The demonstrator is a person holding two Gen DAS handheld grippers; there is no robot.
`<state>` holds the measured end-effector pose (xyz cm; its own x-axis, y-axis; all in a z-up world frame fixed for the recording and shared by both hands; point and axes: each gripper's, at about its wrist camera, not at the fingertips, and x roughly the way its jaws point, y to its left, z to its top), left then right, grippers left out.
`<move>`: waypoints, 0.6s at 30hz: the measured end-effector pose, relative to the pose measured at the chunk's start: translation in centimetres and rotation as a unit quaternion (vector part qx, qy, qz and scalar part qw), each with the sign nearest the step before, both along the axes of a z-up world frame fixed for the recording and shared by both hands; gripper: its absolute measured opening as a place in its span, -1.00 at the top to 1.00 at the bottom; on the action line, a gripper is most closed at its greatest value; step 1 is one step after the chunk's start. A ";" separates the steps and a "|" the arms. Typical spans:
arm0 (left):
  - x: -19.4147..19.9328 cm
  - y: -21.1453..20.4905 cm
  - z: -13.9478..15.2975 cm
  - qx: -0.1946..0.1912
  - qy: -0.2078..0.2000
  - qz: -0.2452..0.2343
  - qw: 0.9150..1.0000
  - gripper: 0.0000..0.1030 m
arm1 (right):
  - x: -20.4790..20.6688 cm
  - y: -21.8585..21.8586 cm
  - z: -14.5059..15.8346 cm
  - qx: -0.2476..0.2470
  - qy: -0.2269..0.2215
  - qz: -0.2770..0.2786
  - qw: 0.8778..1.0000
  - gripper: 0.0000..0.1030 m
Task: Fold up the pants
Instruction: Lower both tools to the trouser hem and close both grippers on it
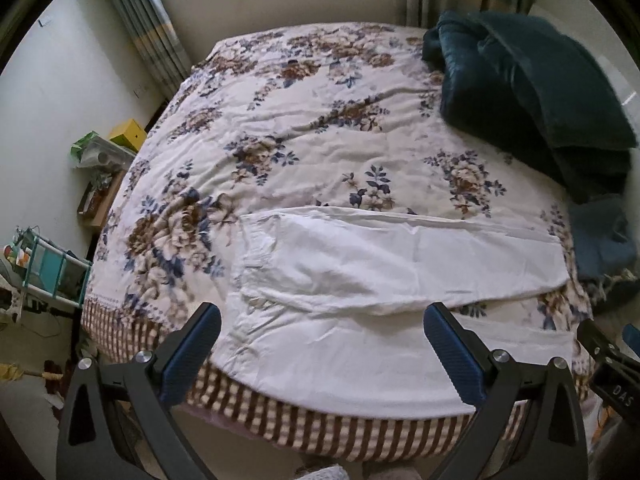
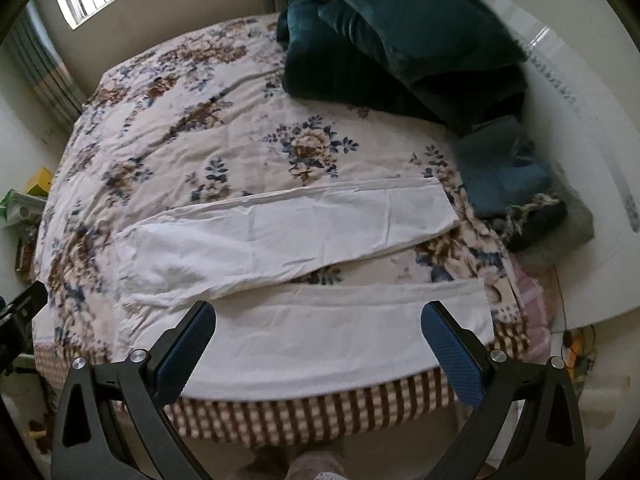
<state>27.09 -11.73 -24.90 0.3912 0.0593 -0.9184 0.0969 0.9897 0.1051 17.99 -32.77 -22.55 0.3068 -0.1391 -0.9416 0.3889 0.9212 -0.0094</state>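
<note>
White pants [image 1: 380,264] lie spread flat on the floral bedspread [image 1: 300,128], waist to the left and both legs running right. The near leg [image 2: 340,336] lies along the bed's front edge and the far leg [image 2: 288,232] angles away from it, with a gap between them. My left gripper [image 1: 322,312] is open and empty, hovering above the front edge over the waist and near leg. Over the near leg hangs my right gripper [image 2: 318,314], also open and empty. The right gripper's body [image 1: 612,368] shows at the left wrist view's right edge.
A dark teal blanket [image 2: 400,40] is heaped at the back right of the bed, with a folded blue cloth [image 2: 500,168] and a grey fringed item [image 2: 560,224] beside it. A cluttered bedside stand [image 1: 104,156] and shelf [image 1: 52,268] stand to the left. A white wall panel [image 2: 580,160] runs on the right.
</note>
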 end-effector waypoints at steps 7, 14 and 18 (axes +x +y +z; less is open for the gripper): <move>6.5 -5.6 -9.6 0.001 0.047 -0.015 0.999 -1.00 | 9.2 -7.2 -10.6 -0.022 0.040 0.027 0.999 -1.00; 13.5 -9.6 -21.4 0.071 0.094 -0.064 0.991 -1.00 | 17.7 -10.9 -23.8 -0.070 0.102 0.093 0.988 -1.00; 17.2 -11.7 -27.6 0.113 0.131 -0.108 0.979 -1.00 | 21.3 -10.8 -30.6 -0.095 0.160 0.156 0.970 -1.00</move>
<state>44.33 -23.47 -52.47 0.1706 0.2149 -0.9616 0.3545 0.8972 0.2634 39.29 -43.53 -53.13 0.0588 -0.2667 -0.9620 0.0412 0.9635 -0.2646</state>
